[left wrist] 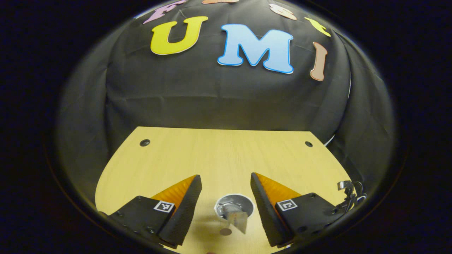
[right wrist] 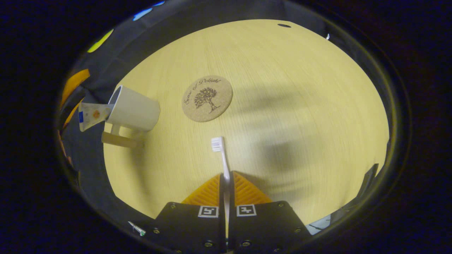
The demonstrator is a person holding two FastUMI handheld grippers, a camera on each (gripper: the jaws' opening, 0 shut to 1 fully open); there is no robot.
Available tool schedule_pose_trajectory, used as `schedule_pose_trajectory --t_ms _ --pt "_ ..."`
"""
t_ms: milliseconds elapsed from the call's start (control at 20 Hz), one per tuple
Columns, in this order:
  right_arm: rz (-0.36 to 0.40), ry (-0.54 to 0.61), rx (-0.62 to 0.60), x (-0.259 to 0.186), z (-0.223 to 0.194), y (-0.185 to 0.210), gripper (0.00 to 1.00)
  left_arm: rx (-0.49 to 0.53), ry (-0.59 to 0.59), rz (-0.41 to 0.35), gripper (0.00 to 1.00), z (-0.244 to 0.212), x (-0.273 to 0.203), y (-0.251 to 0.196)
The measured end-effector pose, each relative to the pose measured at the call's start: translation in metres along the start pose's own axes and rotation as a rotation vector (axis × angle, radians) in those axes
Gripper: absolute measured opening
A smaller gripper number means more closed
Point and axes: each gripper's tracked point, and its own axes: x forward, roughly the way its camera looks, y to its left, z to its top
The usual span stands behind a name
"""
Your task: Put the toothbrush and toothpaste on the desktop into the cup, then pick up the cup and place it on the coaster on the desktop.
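Note:
A white cup (right wrist: 133, 109) with a handle stands at the left of the wooden table (right wrist: 300, 106), and a toothpaste tube (right wrist: 91, 114) sticks out of its mouth. A round cork coaster (right wrist: 207, 98) lies bare just right of the cup. My right gripper (right wrist: 226, 176) is shut on the handle of a white toothbrush (right wrist: 221, 155), whose bristle head points toward the coaster above the table. In the left gripper view, the cup (left wrist: 233, 206) is seen from above with the toothpaste tube (left wrist: 239, 220) inside. My left gripper (left wrist: 226, 183) hangs open over it, holding nothing.
The table (left wrist: 226, 151) ends at the booth's black cloth wall, with two small dark holes (left wrist: 144, 142) (left wrist: 309, 144) near its far corners. A metal clamp with cables (left wrist: 348, 192) sits at the right edge. Bare wood spreads right of the coaster.

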Motion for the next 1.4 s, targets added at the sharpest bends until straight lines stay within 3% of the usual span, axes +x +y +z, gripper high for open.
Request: schedule_pose_trajectory --t_ms 350,750,1150,1400 --pt "0.052 -0.098 0.029 -0.024 0.038 0.028 0.04 -0.068 0.002 0.102 0.9 -0.02 -0.043 0.066" --pt "0.075 -0.249 -0.015 -0.054 0.113 0.07 0.04 -0.124 0.024 0.185 0.9 -0.046 -0.077 0.129" --pt "0.128 -0.451 -0.026 -0.094 0.224 0.144 0.04 -0.224 0.029 0.295 0.9 -0.072 -0.132 0.192" --pt "0.193 -0.573 0.001 -0.105 0.259 0.193 0.03 -0.272 0.042 0.412 0.9 -0.092 -0.175 0.248"
